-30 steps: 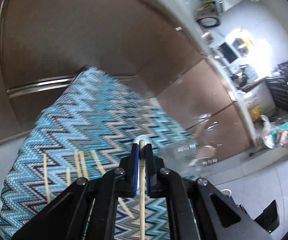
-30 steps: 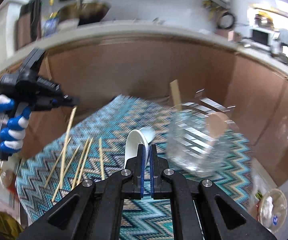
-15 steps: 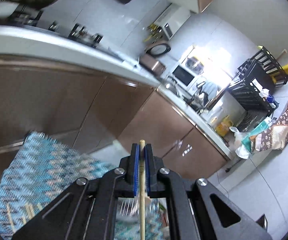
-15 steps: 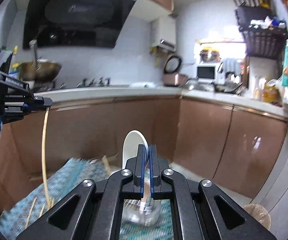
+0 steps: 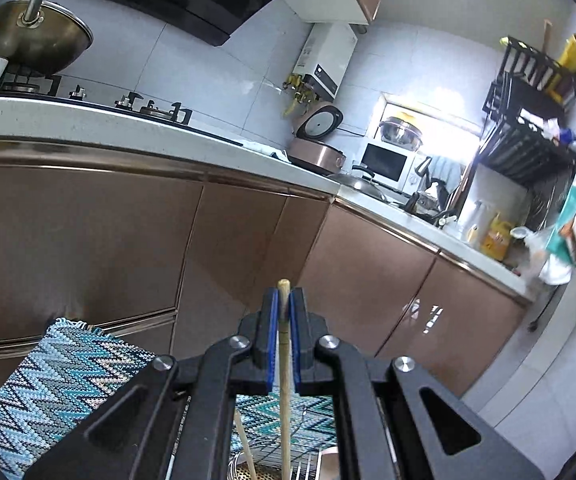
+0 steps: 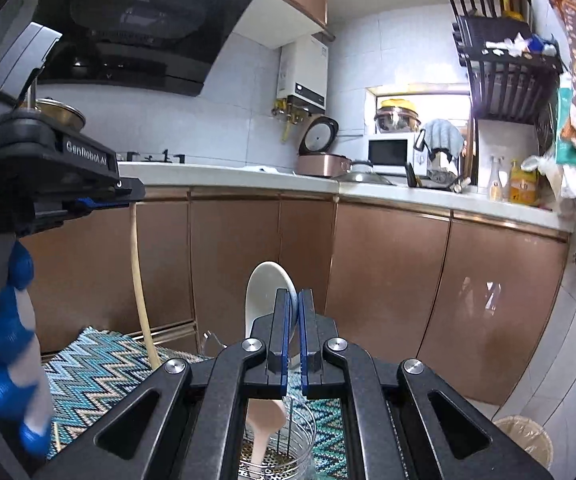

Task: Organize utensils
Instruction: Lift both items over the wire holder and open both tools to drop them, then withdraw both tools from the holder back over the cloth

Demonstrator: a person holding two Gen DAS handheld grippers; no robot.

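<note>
My left gripper [image 5: 283, 308] is shut on a wooden chopstick [image 5: 285, 380] that hangs down toward a wire utensil holder [image 5: 271, 460], where another stick [image 5: 243, 440] leans. From the right wrist view, the left gripper [image 6: 95, 202] sits at the left in a blue-and-white gloved hand [image 6: 11, 340], and the chopstick [image 6: 139, 280] dangles over the zigzag mat [image 6: 95, 372]. My right gripper [image 6: 296, 308] is shut on a white spoon [image 6: 265, 296], bowl end up. Below it stands the wire holder [image 6: 292, 452] with a pinkish utensil [image 6: 265, 420] inside.
Brown cabinet doors [image 6: 388, 292] under a white counter [image 6: 247, 178] run close behind the mat [image 5: 59, 380]. The counter carries a stove, rice cooker [image 6: 320, 152] and microwave. A lined bin [image 6: 524, 444] stands on the tiled floor at the right.
Both grippers have tilted up from the mat toward the counters. The left has carried its chopstick rightward to above the holder. The right, still on the spoon, now has the holder beneath it.
</note>
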